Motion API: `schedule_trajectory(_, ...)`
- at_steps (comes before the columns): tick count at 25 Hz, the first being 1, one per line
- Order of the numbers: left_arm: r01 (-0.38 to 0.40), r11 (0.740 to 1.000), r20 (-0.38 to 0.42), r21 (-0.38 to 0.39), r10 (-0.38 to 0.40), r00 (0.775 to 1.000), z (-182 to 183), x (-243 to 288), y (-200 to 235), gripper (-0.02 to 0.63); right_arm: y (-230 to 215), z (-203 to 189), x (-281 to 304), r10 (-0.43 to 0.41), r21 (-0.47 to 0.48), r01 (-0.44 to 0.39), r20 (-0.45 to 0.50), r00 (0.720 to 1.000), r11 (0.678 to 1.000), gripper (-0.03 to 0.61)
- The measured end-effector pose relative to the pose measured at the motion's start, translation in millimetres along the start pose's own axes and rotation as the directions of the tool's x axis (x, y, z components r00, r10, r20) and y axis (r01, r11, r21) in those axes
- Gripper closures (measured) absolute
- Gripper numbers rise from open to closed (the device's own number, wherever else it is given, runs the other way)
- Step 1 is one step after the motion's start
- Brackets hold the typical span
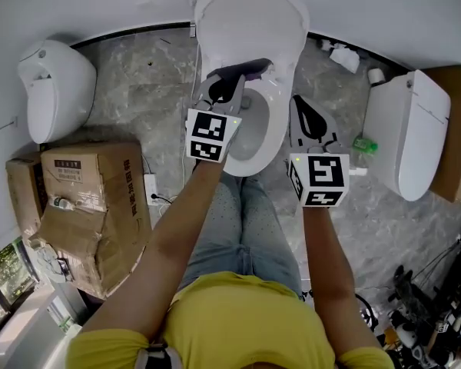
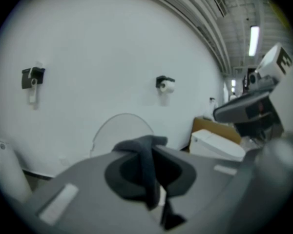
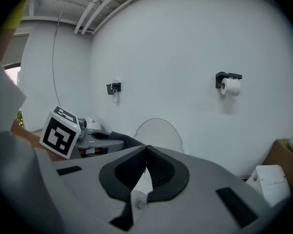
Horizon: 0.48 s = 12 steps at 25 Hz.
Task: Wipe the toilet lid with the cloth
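A white toilet stands in the middle with its lid [image 1: 250, 21] raised against the wall, above the open seat [image 1: 279, 106]. My left gripper [image 1: 240, 77] hangs over the seat's left rim, shut on a dark grey cloth [image 1: 251, 69]. In the left gripper view the cloth [image 2: 147, 167] is pinched between the jaws and drapes over their tips, with the upright lid [image 2: 121, 130] beyond. My right gripper [image 1: 297, 104] is to the right of the bowl, shut and empty. Its own view shows the jaws [image 3: 145, 152] closed together, with the lid [image 3: 158, 130] ahead and the cloth [image 3: 124, 139] to the left.
A second toilet [image 1: 55, 87] stands at the left and a third [image 1: 411, 129] at the right. Cardboard boxes [image 1: 92, 202] sit on the floor at the left. A green bottle [image 1: 365, 144] lies by the right toilet. A paper roll holder [image 3: 229, 84] hangs on the wall.
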State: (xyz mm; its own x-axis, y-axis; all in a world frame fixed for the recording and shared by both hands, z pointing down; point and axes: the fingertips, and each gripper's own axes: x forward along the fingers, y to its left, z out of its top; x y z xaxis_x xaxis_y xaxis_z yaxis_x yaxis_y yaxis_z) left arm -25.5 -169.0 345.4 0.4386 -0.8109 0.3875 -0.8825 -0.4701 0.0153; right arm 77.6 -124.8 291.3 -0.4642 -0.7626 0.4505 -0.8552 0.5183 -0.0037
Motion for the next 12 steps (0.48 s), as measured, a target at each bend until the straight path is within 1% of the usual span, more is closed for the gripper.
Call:
schedule_trajectory(6,-0.028,0.999,0.044,-0.02,0.029,0.999,31.9,-29.5,-6.5,0.595,-0.3,16.9,-15.9,0.0,-0.012,0.0,0.021,1.0,1.0,0.561)
schedule_trajectory(12,-0.039,0.999,0.103,-0.013,0.04,0.994,65.7,-54.8,-14.8,0.595,1.8,37.6,-29.7,0.0,-0.032,0.001,0.052,0.999,0.999,0.561)
